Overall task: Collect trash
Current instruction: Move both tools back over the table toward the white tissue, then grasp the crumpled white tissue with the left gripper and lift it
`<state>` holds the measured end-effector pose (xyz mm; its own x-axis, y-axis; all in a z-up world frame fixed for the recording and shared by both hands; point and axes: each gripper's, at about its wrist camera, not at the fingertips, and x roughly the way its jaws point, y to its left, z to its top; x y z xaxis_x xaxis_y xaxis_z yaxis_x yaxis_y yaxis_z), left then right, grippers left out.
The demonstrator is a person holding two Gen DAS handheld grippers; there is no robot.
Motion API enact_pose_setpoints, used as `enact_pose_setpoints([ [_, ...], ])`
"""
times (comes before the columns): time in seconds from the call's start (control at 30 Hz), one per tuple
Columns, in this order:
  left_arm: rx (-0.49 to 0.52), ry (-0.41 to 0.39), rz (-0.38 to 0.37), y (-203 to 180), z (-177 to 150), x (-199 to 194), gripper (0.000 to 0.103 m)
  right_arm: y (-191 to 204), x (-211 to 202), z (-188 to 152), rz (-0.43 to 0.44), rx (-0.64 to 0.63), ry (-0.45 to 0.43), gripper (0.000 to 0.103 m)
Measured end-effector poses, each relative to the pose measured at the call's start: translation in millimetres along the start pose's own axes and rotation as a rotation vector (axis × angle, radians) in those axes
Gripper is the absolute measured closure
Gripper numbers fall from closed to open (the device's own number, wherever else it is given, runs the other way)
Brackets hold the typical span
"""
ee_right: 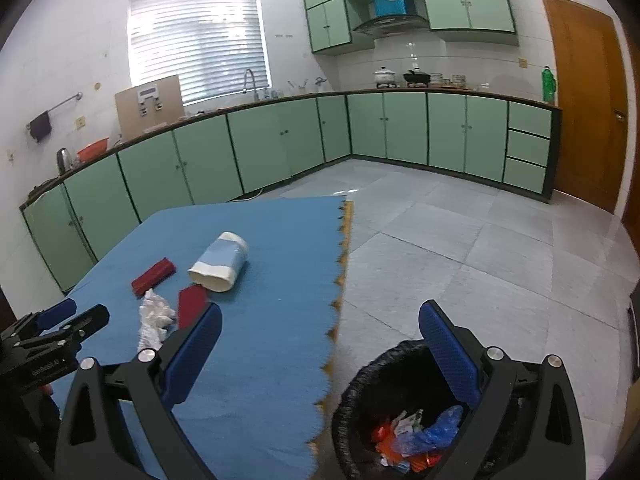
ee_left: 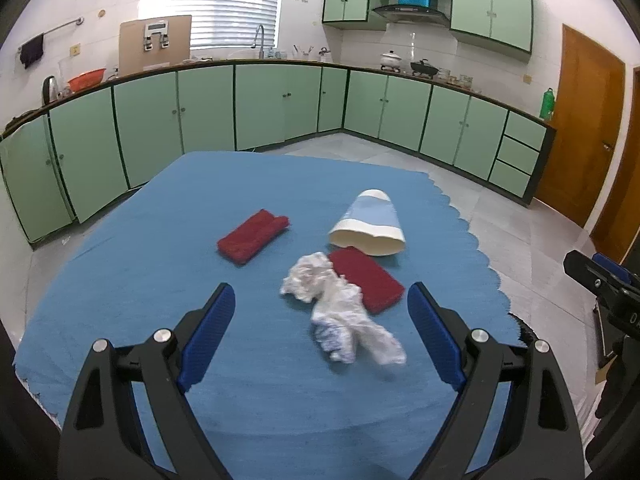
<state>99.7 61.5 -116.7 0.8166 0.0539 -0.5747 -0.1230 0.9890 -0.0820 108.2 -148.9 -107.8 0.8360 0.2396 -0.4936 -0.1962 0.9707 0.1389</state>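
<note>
The left gripper (ee_left: pixel 322 318) hangs over the near edge of the blue-clothed surface (ee_left: pixel 132 280), jaws spread wide and holding nothing. Just beyond them lies the crumpled white plastic wrapper (ee_left: pixel 340 314), partly resting on a flat red rectangular pad (ee_left: pixel 370 280). Farther in lie a folded red cloth (ee_left: pixel 252 236) and a tipped white-and-pale-blue paper cup (ee_left: pixel 370 226), well short of the far edge. The right gripper (ee_right: pixel 320 344), jaws likewise spread and empty, hovers past the surface's right edge above a black-lined trash bin (ee_right: pixel 360 388) holding coloured scraps.
</note>
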Motion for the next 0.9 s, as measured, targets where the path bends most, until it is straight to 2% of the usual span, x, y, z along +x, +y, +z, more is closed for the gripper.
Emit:
enact_pose_setpoints([
  [0.2,-0.007,0.015,0.010,11.2,-2.8,8.3,0.018,14.8,5.6,-0.2,0.014,-0.009,0.001,0.006],
  [0.77,0.004,0.079,0.011,-1.0,-9.4,56.9,0.018,20.3,17.8,-6.8,0.018,-0.019,0.025,0.006],
  [0.9,0.012,0.103,0.012,-7.7,-9.3,68.6,0.022,17.4,19.6,-6.5,0.015,-0.016,0.028,0.006],
])
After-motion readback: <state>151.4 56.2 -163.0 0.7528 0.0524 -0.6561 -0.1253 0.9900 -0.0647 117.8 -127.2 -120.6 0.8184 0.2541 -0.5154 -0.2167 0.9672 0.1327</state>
